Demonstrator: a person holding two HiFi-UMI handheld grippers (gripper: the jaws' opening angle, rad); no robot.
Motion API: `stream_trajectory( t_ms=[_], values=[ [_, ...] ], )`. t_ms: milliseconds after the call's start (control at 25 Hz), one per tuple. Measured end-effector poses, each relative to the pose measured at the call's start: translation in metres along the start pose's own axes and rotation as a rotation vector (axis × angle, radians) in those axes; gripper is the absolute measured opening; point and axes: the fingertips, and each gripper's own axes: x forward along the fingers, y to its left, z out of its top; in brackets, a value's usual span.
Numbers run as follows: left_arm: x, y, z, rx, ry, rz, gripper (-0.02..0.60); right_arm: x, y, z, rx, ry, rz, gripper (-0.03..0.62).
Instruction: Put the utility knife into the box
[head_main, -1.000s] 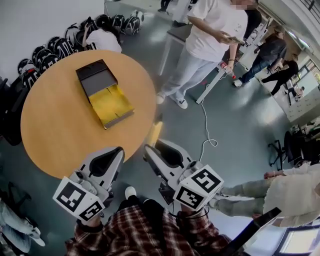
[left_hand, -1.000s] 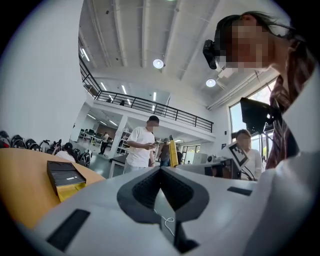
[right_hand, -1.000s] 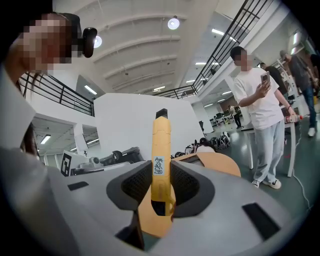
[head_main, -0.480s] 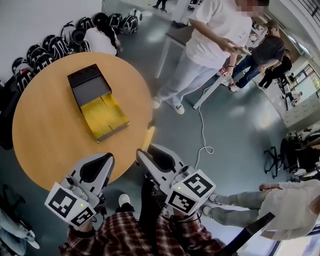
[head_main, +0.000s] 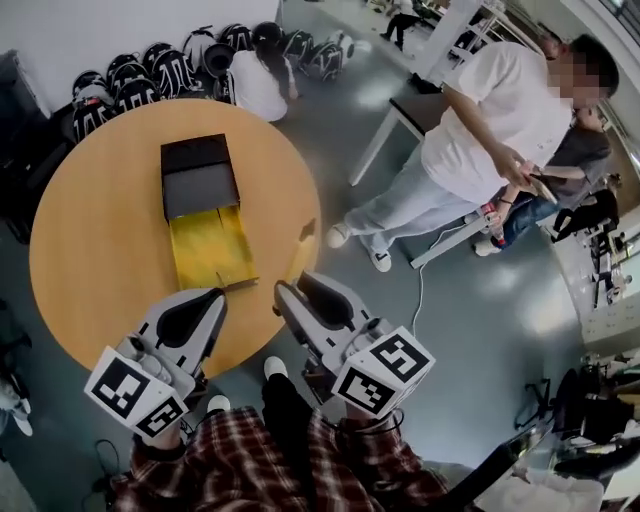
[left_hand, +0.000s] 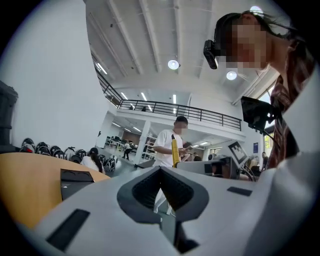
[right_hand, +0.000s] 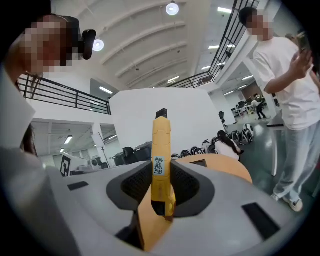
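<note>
Right gripper view: right gripper (right_hand: 161, 181) is clamped on the knife (right_hand: 160, 160). The yellow body stands upright between the jaws, dark tip up, small label facing the camera. Behind it are the table (right_hand: 222, 169) and the dark end of the box (right_hand: 198, 162).

Left gripper view: left gripper (left_hand: 161, 192) has its jaws together with nothing between them. It's tilted up towards the ceiling. The table (left_hand: 30, 182) and box (left_hand: 75, 179) sit low at the left, and the knife (left_hand: 174, 149) shows as a yellow bar past the jaws.

Head view:
- Both grippers are at the near side of the table (head_main: 90, 250). Left gripper (head_main: 212, 305) is over the tabletop. Right gripper (head_main: 290, 295) is at the near-right rim.
- Knife (head_main: 300, 262) sticks out of the right gripper's jaws along the table rim. It's right of the box and clear of it, so not in the box.
- Box (head_main: 205, 215) lies open mid-table. The black lid (head_main: 198, 178) is at the far end and the yellow tray (head_main: 210, 250) is towards the grippers. The tray's near corner is just beside the left gripper's tips.
- Off the table, a person (head_main: 480, 150) in white stands at the right. Bags (head_main: 140, 75) are lined up along the far wall.
</note>
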Motion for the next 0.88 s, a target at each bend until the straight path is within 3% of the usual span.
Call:
stream_trajectory(
  t_ms=[280,440,600,880],
  values=[
    [0.011,0.016,-0.003,-0.03,-0.058,0.252,0.011,0.036,-0.041,0.011,-0.063,0.132,0.2,0.121],
    [0.012,0.028,0.017,-0.056,-0.061,0.373,0.011,0.071,-0.051,0.029,-0.093,0.218,0.289,0.121],
    [0.011,0.038,0.033,-0.07,-0.076,0.43,0.011,0.103,-0.056,0.031,-0.128,0.301,0.343,0.121],
    [-0.005,0.059,0.03,-0.094,-0.097,0.503,0.011,0.157,-0.069,-0.019,-0.203,0.487,0.39,0.121]
  ],
)
